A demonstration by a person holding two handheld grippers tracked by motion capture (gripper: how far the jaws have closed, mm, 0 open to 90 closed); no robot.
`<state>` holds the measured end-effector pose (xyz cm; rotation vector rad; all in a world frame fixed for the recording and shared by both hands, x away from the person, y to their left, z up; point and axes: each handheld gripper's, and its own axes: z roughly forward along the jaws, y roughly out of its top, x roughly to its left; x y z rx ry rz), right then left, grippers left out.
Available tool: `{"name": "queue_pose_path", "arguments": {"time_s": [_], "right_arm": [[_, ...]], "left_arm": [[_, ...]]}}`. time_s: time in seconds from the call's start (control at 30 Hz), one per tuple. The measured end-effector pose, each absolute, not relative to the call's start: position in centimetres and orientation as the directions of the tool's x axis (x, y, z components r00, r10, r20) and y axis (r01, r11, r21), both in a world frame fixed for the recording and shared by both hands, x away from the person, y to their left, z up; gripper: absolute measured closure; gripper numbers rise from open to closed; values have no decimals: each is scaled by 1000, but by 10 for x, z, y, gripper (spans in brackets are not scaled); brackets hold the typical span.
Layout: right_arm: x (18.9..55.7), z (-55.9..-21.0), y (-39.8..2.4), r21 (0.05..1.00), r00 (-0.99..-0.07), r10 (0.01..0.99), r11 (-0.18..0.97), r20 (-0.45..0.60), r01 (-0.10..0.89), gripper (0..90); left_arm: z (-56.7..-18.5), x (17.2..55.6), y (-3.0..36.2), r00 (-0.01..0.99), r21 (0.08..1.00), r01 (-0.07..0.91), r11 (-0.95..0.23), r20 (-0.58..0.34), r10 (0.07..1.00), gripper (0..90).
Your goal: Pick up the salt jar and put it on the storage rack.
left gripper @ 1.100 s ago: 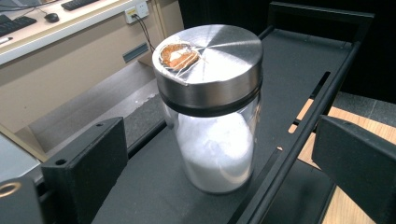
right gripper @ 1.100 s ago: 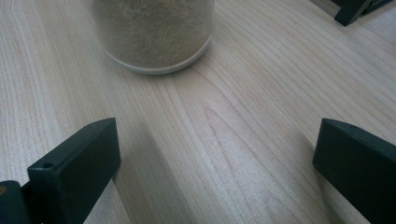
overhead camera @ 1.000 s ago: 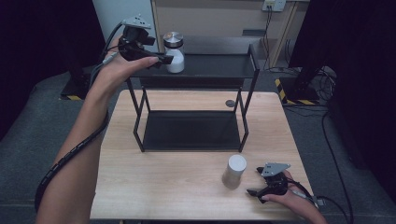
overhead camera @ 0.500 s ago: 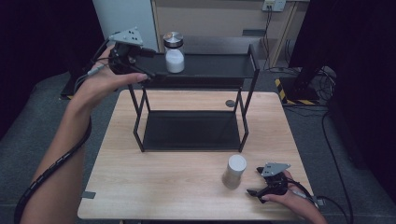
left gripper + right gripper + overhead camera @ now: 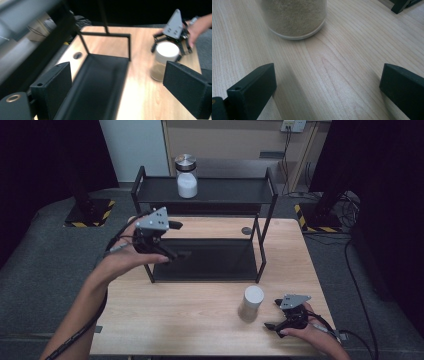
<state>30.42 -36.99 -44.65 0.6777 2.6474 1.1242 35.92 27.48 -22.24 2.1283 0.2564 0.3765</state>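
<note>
1. Just ahead of the right tool (image 5: 278,324), on the wooden counter (image 5: 180,320), stands a clear jar (image 5: 251,303) with a white lid, filled with pale tan granules. In the right gripper view the jar (image 5: 294,17) sits beyond the jaws, not between them.
2. Right tool: jaws wide apart, nothing held, low over the counter, hand (image 5: 312,337) behind it.
3. Left tool (image 5: 172,251): held up in the left hand (image 5: 127,260) at the left end of a black two-tier rack (image 5: 260,227); jaws wide apart, empty.
4. Left gripper view: past its jaws lie the rack's dark lower tray (image 5: 97,82) and, farther off to the right, the white-lidded jar (image 5: 163,61) with the right tool (image 5: 170,45) just behind it.
5. Beyond the left tool, on the rack's top shelf, a second jar (image 5: 187,176): clear, metal lid, white powder inside.
6. Small round dark hole (image 5: 246,230) in the counter near the rack's right legs.
</note>
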Motion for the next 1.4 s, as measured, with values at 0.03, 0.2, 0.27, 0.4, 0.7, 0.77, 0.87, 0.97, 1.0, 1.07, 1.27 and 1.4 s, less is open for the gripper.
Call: {"name": "queue_pose_path", "arguments": {"time_s": [0.03, 0.2, 0.27, 0.4, 0.7, 0.77, 0.87, 0.97, 1.0, 1.07, 1.27, 1.4], "right_arm": [[304, -447, -370, 718, -879, 478, 609, 7, 337, 16], [304, -447, -370, 718, -879, 478, 609, 7, 337, 16], [304, -447, -370, 718, -878, 478, 609, 7, 337, 16], [304, -447, -370, 718, -878, 478, 609, 7, 337, 16], [304, -446, -370, 718, -878, 478, 609, 7, 337, 16], [304, -446, -370, 718, -878, 479, 608, 7, 338, 16], [303, -446, -370, 718, -876, 481, 608, 7, 339, 17], [303, -446, -370, 718, -876, 482, 607, 7, 340, 16], [303, -446, -370, 718, -876, 482, 607, 7, 340, 17], [303, -446, -370, 718, -876, 483, 607, 6, 340, 16], [302, -447, -370, 719, -875, 484, 606, 5, 340, 16], [302, -447, -369, 719, -874, 486, 606, 5, 341, 16]], "left_arm": [[-229, 358, 273, 934, 832, 42, -553, 164, 318, 72], [-263, 349, 266, 943, 821, 59, -567, 141, 303, 65], [-279, 345, 261, 945, 809, 64, -584, 138, 295, 64], [-307, 341, 254, 952, 796, 88, -598, 109, 285, 62], [-375, 340, 243, 957, 761, 169, -627, 26, 290, 61], [-388, 341, 243, 954, 749, 193, -634, 9, 301, 61], [-404, 341, 244, 950, 752, 221, -621, -21, 313, 62], [-412, 341, 242, 950, 739, 231, -632, -31, 312, 62], [-414, 342, 240, 951, 733, 231, -640, -30, 309, 62], [-418, 342, 239, 951, 724, 237, -648, -36, 308, 62], [-428, 344, 237, 952, 707, 243, -664, -41, 304, 68], [-431, 344, 232, 952, 687, 243, -684, -34, 304, 61]]}}
